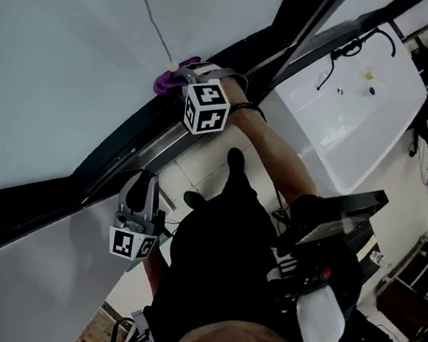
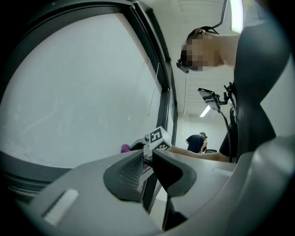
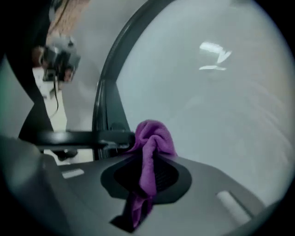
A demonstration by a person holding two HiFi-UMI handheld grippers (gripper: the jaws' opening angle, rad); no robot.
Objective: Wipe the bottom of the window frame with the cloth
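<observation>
The purple cloth (image 1: pixel 165 80) is pinched in my right gripper (image 1: pixel 181 73), which is shut on it and holds it against the dark bottom rail of the window frame (image 1: pixel 116 150). In the right gripper view the cloth (image 3: pixel 154 138) bunches above the pads and hangs down between them, close to the glass. My left gripper (image 1: pixel 144 189) sits lower along the same rail, near the frame. Its jaws (image 2: pixel 148 159) are shut with only a thin slit and nothing between them. Past them I see the right gripper's marker cube (image 2: pixel 156 137) and a bit of cloth (image 2: pixel 125 148).
The pale glass pane (image 1: pixel 56 69) fills the upper left, with a thin cord (image 1: pixel 148 11) hanging on it. A white basin-like unit (image 1: pixel 361 107) stands at the upper right. Dark gear (image 1: pixel 331 227) hangs at the person's chest. Another person (image 2: pixel 199 140) stands far back.
</observation>
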